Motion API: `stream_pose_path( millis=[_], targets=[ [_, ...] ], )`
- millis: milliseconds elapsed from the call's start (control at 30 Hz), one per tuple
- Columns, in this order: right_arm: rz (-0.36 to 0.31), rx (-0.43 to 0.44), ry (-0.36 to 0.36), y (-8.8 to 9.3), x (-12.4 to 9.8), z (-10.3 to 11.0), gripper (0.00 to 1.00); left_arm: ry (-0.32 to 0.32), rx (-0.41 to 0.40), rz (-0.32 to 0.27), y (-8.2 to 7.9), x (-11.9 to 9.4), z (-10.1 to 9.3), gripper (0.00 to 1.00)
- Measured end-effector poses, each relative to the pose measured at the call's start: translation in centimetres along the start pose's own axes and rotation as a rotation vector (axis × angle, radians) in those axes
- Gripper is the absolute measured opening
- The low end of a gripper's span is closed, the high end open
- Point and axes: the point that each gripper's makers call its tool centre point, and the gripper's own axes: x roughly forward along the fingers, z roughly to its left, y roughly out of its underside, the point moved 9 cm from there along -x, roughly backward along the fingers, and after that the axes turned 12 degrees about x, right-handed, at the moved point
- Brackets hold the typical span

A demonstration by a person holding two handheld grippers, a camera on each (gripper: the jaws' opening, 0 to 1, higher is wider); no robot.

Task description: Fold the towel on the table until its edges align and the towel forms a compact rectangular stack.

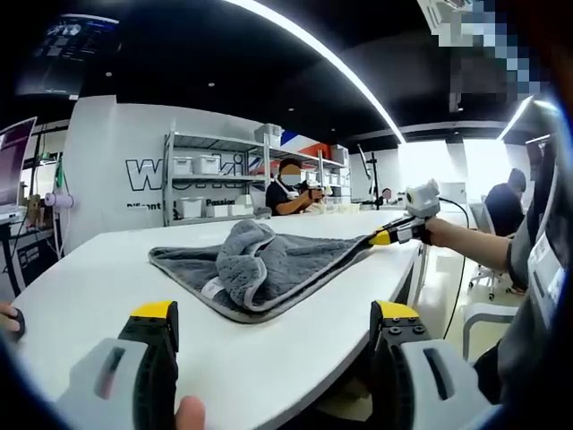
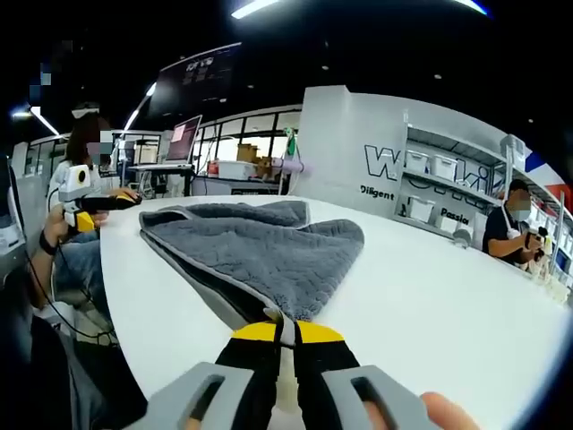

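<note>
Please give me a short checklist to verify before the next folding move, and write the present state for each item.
1. Right tongs grip a towel corner: ok. The jaws are shut on the corner of the grey towel nearest them.
2. Left tongs ready to take an edge: ok. The jaws are open and hold nothing, above the near table edge.
3. Towel fully on the white table: ok. No part hangs over the rim.
4. Towel lies flat: not ok. A bunched fold rises in its middle.
5. Edges align: not ok. The folded-over layer sits skewed on the lower one.
6. How many layers the right tongs hold: cannot tell.
</note>
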Motion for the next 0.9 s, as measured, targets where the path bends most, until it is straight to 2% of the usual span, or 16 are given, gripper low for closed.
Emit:
stream_pose_path(
  millis=[100,200,267,333,433,633,800,833,867,900],
  targets=[
    [0.000,0.057,-0.022,0.6,0.0,0.0,0.06,0.002,-0.015,0.011,0.0,0.8,0.5,0.93],
    [-0.007,0.103,-0.032,1.0,0.0,-0.1,0.06,0.035,-0.039,0.024,-0.5,1.7,0.9,0.93],
    [-0.009,0.079,-0.035,0.9,-0.1,0.0,0.06,0.045,-0.028,0.020,-1.7,2.5,1.5,0.93],
    [-0.015,0.071,-0.044,0.8,-0.1,0.1,0.06,0.024,0.001,0.010,-2.6,2.9,1.6,0.93],
    [-0.026,0.043,-0.059,1.1,-0.2,0.2,0.06,0.006,0.037,-0.005,-3.4,3.1,0.9,0.93],
    [-0.029,-0.007,-0.098,0.8,-1.0,0.0,0.06,0.027,0.047,-0.013,-3.5,3.9,-0.9,0.93],
    [-0.023,0.015,-0.131,0.5,-1.2,-0.1,0.07,0.029,0.050,0.032,-3.5,4.7,-0.6,0.93],
    [-0.021,0.010,-0.143,0.4,-1.3,-0.2,0.08,0.033,0.055,0.037,-3.7,4.9,-0.4,0.93],
    [-0.031,-0.013,-0.183,0.3,-1.5,-0.1,0.11,0.038,0.059,0.040,-3.8,5.2,-0.1,0.93],
    [-0.023,0.004,-0.187,0.3,-1.7,-0.2,0.14,0.045,0.060,0.045,-4.0,5.6,0.3,0.93]
  ],
)
